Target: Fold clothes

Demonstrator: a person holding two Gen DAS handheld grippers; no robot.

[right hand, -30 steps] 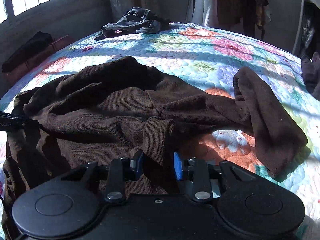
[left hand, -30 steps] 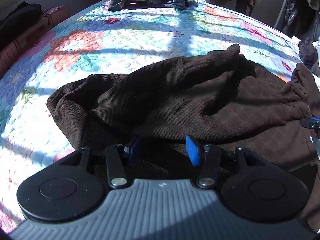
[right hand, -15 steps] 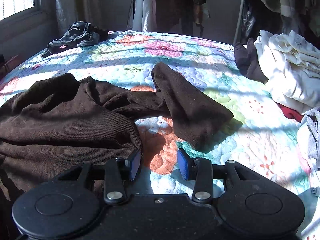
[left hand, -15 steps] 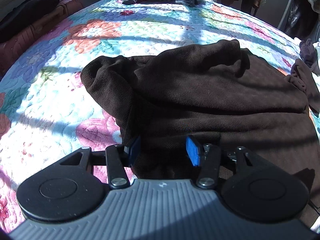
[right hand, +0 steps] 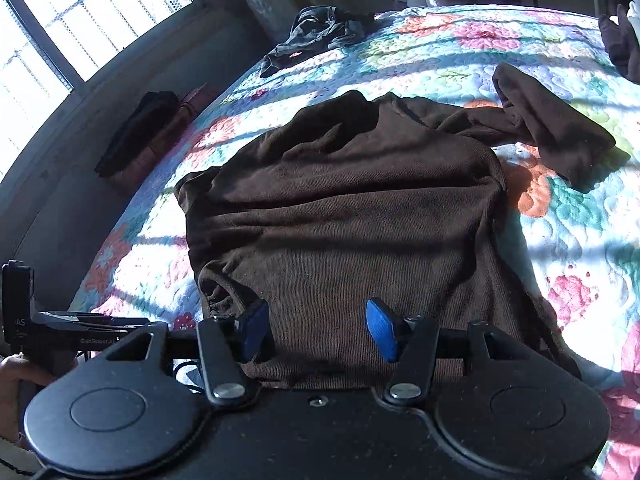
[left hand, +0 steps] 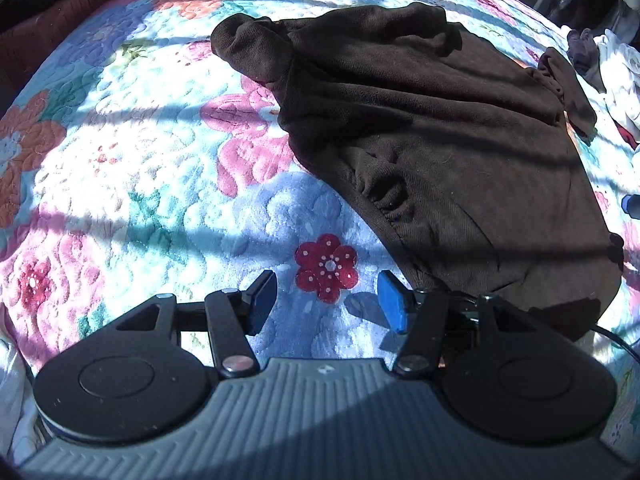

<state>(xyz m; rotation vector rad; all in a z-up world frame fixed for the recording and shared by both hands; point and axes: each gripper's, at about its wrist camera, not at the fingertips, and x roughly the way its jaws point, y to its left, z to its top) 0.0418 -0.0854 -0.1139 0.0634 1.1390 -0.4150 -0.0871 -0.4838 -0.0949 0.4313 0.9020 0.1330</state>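
Observation:
A dark brown sweater [left hand: 440, 132] lies spread on the floral quilt [left hand: 140, 160], hem toward me. It also shows in the right wrist view [right hand: 352, 216], one sleeve [right hand: 552, 128] trailing to the far right. My left gripper [left hand: 326, 300] is open and empty above bare quilt, just left of the sweater's hem corner. My right gripper [right hand: 316, 324] is open and empty over the sweater's near hem. The left gripper's body [right hand: 60, 332] shows at the left edge of the right wrist view.
A crumpled grey garment [right hand: 320, 32] lies at the far end of the bed. White clothes [left hand: 616, 68] and a dark purple item [left hand: 584, 44] are piled at the right. A dark bench [right hand: 152, 132] stands under the window along the left side.
Both grippers have pulled back toward the near hem and opened wider. The left gripper moved left off the sweater onto bare quilt. The sweater now lies flatter and more spread out.

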